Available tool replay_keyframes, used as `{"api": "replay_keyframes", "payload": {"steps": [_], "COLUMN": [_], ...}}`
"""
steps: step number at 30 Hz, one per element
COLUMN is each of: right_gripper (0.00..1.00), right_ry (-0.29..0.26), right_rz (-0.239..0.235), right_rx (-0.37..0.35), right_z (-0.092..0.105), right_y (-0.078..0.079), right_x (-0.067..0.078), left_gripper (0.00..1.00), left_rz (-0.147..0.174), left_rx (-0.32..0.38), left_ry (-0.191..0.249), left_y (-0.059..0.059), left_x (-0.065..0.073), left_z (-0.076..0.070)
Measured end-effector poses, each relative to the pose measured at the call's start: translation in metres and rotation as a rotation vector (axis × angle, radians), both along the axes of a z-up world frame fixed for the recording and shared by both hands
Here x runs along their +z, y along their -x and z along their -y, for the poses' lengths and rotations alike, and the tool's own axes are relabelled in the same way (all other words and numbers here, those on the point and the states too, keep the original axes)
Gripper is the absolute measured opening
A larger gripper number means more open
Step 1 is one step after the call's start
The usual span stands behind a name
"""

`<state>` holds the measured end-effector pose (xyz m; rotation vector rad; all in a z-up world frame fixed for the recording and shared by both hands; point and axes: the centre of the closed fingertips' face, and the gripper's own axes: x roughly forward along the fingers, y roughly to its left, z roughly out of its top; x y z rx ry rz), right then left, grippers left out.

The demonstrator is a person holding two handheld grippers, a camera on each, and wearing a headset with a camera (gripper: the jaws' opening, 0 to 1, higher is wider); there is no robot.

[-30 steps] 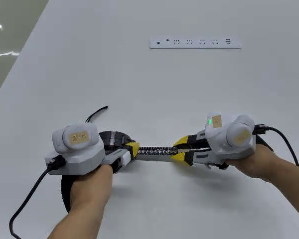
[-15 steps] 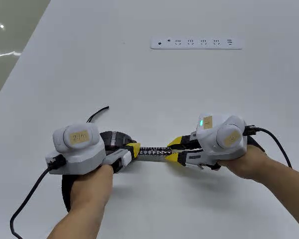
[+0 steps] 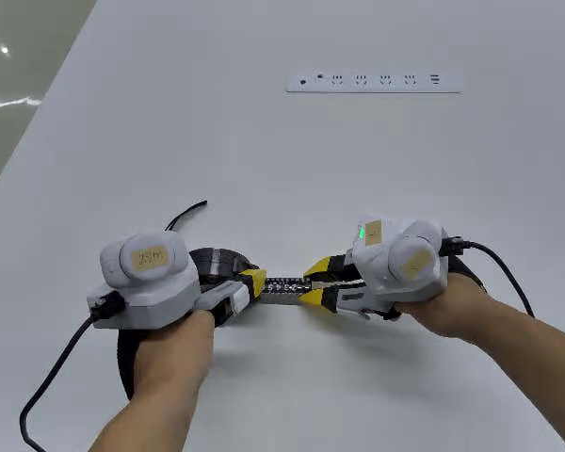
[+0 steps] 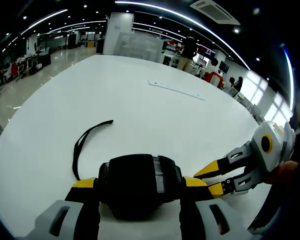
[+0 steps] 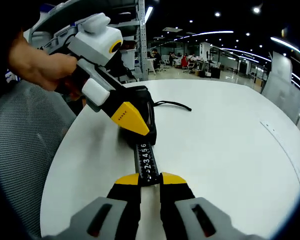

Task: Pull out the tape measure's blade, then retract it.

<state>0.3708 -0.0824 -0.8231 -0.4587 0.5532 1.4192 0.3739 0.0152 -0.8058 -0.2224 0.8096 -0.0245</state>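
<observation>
The black tape measure (image 3: pixel 217 265) rests on the white table, and my left gripper (image 3: pixel 248 286) is shut on its case (image 4: pixel 137 182). A short length of dark blade (image 3: pixel 282 285) with white numerals (image 5: pixel 145 159) reaches from the case to my right gripper (image 3: pixel 313 282), which is shut on the blade's end. In the right gripper view the yellow fingertips (image 5: pixel 127 181) pinch the blade close to the case (image 5: pixel 140 112). The tape's black wrist strap (image 4: pixel 85 145) lies loose behind the case.
A white power strip (image 3: pixel 373 83) lies far back on the table. Cables trail from both grippers, a black one (image 3: pixel 56 372) at the left and another (image 3: pixel 497 268) at the right. The table's left edge (image 3: pixel 38 104) borders a shiny floor.
My right gripper has moved left toward the case, still holding the blade end, so the exposed blade has grown shorter. The left gripper and case have stayed put.
</observation>
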Motion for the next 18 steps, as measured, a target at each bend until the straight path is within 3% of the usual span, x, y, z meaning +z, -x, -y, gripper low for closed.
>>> {"api": "replay_keyframes", "payload": {"steps": [18], "right_gripper": [0.13], "right_ry": [0.006], "right_rz": [0.017], "right_rx": [0.034], "right_z": [-0.026], "right_y": [0.001], "right_x": [-0.002], "left_gripper": [0.62], "left_rz": [-0.004], "left_rx": [0.0], "left_ry": [0.002], "left_y": [0.0], "left_x": [0.0], "left_z": [0.0]}}
